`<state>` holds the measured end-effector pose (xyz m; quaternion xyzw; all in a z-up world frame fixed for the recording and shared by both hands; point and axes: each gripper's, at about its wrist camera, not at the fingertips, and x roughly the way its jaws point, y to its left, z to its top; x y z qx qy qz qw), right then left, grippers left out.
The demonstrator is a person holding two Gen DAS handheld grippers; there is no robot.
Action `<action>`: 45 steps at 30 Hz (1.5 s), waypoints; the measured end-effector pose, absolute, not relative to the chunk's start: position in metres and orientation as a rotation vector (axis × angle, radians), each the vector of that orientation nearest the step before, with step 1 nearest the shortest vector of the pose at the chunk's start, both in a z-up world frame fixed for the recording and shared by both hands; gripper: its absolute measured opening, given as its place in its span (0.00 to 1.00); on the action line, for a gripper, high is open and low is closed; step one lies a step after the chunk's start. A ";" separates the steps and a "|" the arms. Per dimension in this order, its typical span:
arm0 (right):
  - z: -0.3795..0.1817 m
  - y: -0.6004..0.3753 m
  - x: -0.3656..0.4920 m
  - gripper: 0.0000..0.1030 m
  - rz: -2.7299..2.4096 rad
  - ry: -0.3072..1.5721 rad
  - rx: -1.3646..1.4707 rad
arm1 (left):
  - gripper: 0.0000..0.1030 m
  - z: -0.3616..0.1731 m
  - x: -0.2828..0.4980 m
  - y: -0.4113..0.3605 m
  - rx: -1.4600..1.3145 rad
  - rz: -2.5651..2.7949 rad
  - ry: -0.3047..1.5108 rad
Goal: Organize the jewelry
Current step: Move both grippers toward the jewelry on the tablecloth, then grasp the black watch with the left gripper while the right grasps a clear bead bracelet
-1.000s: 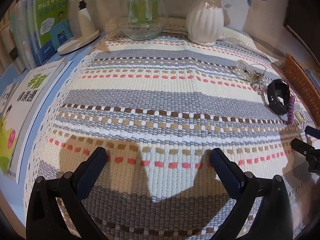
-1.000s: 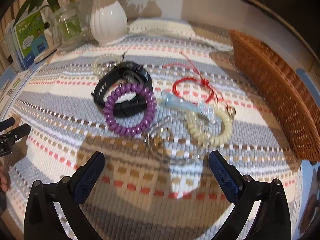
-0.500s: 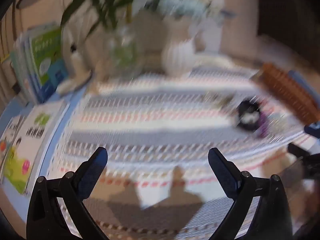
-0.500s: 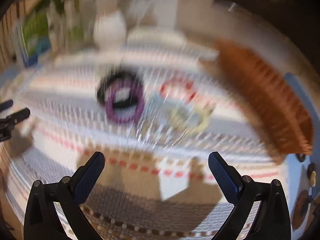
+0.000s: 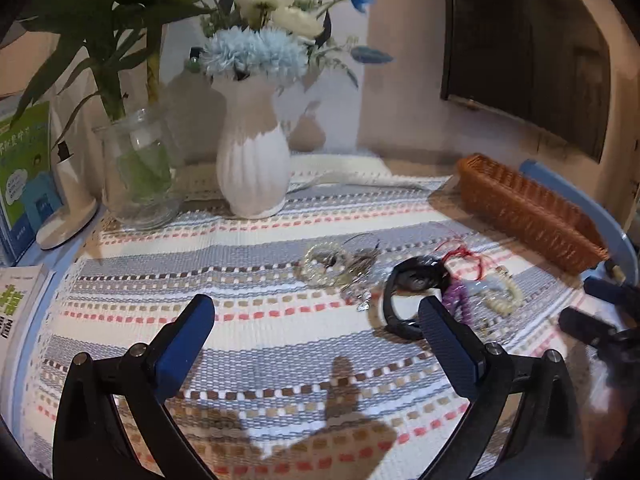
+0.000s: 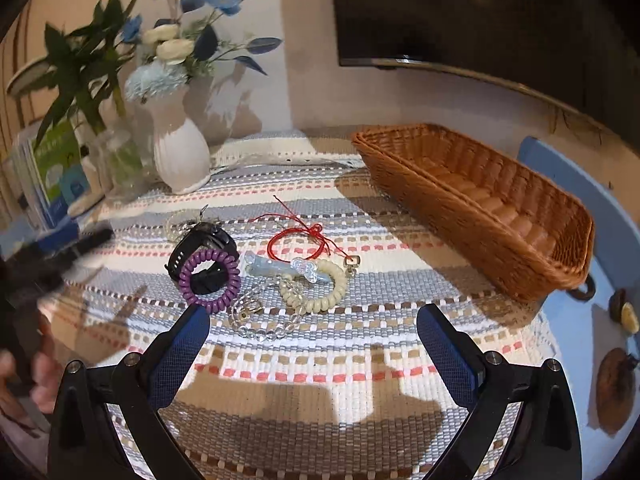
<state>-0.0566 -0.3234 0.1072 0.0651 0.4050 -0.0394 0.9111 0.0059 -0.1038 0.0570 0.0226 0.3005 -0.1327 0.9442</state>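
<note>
A pile of jewelry lies on the striped mat (image 6: 320, 360): a black watch (image 6: 204, 242), a purple coil band (image 6: 210, 278), a red string bracelet (image 6: 296, 242), a cream coil band (image 6: 316, 294), a clear bead bracelet (image 6: 260, 326) and a pale blue clip (image 6: 268, 268). An empty wicker basket (image 6: 480, 204) stands to their right. My right gripper (image 6: 312, 328) is open and empty, just short of the pile. My left gripper (image 5: 316, 324) is open and empty, left of the watch (image 5: 412, 280) and a clear bead ring (image 5: 324, 266).
A white vase of flowers (image 5: 252, 168), a glass jar with a plant (image 5: 138, 176), a white lamp base (image 5: 66, 216) and books (image 5: 24, 168) stand at the back left. A dark screen (image 6: 460, 12) hangs behind. Small objects (image 6: 624, 312) lie on the blue table at right.
Both grippers have lifted and pulled back from the mat, so the vase, flowers and basket now show in full. Both stay open and empty.
</note>
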 end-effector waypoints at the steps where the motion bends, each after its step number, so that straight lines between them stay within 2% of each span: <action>1: 0.104 -0.325 -0.058 1.00 -0.084 0.830 0.137 | 0.98 0.058 0.006 -0.102 0.032 -0.282 0.612; 30: 0.088 -0.325 -0.065 1.00 -0.120 0.795 0.093 | 0.98 0.054 0.005 -0.106 -0.007 -0.358 0.628; 36: 0.090 -0.326 -0.067 1.00 -0.147 0.776 0.096 | 0.98 0.051 0.012 -0.109 -0.010 -0.408 0.685; 40: 0.092 -0.331 -0.068 1.00 -0.137 0.783 0.127 | 0.93 0.052 0.023 -0.109 -0.093 -0.523 0.808; 45: 0.096 -0.329 -0.068 0.99 -0.091 0.821 0.107 | 0.80 0.063 0.032 -0.116 -0.042 -0.575 0.906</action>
